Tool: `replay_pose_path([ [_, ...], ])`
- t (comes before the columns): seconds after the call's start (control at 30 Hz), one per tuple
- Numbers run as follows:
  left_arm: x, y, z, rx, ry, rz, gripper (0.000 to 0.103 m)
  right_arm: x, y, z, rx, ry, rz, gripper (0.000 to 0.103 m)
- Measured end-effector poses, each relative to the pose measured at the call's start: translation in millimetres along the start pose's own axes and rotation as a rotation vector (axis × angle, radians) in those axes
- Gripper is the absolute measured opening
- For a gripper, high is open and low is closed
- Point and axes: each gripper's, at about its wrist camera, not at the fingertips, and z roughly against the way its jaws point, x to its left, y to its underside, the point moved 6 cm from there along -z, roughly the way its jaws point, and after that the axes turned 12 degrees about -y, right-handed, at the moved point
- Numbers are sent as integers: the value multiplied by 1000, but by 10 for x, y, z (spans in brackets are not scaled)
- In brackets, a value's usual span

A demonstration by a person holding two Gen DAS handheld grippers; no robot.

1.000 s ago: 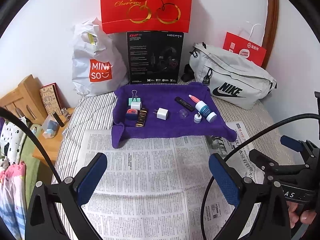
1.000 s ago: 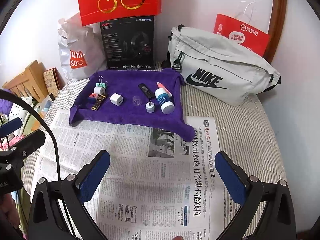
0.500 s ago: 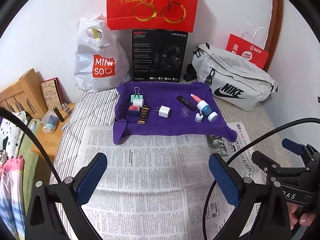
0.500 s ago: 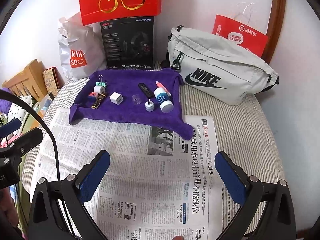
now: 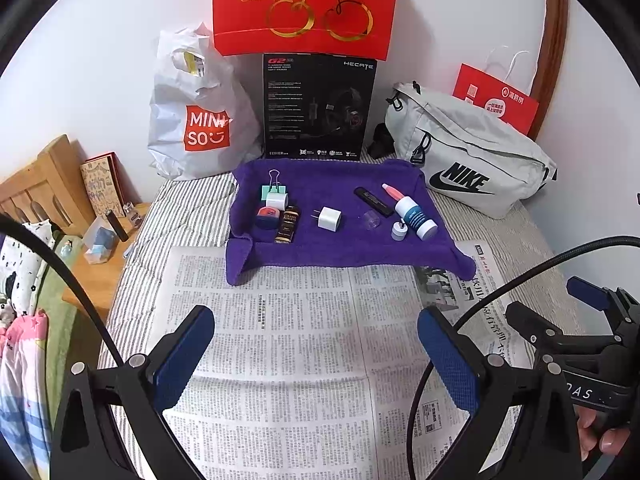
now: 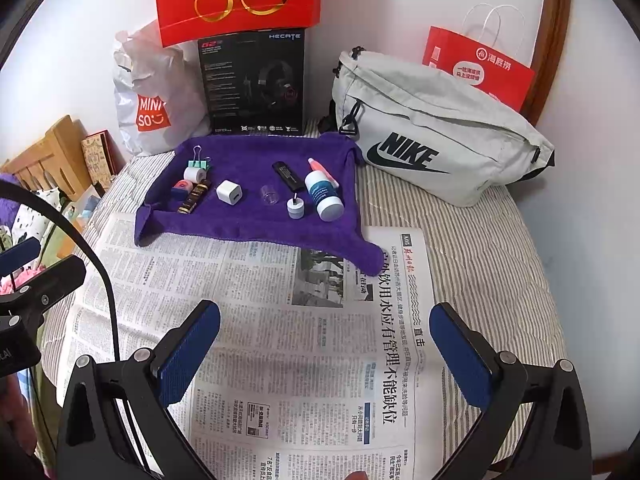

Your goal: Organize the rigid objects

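Observation:
A purple towel (image 5: 340, 184) (image 6: 240, 224) lies on the bed beyond a spread newspaper (image 5: 288, 340) (image 6: 280, 320). On it lie several small items: a binder clip (image 5: 274, 190), a white tape roll (image 5: 277, 201), a red-blue eraser (image 5: 267, 216), a dark gold-label bar (image 5: 287, 225), a white charger cube (image 5: 329, 218) (image 6: 229, 192), a black stick (image 5: 373, 201), a clear cap (image 5: 371, 220), a small white cap (image 5: 399, 231) and a blue-label bottle (image 5: 414, 218) (image 6: 322, 196). My left gripper (image 5: 316, 344) and right gripper (image 6: 324, 344) are open and empty above the newspaper, short of the towel.
Along the wall stand a white Miniso bag (image 5: 196, 120), a black headset box (image 5: 318, 108), a red cherry bag (image 5: 304, 4), a grey Nike bag (image 5: 472, 160) and a red paper bag (image 5: 496, 100). A wooden bedside table (image 5: 100, 264) is at the left.
Both grippers have drawn back and tilted slightly, so the towel and bags sit a little lower and farther in view. Nothing on the towel has moved.

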Motion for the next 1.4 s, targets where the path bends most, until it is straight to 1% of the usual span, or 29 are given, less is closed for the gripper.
replay_pose_path([
  [1.4,48,35,-64,23,-9,6,103,-13,-2,0,8,14,-2,103],
])
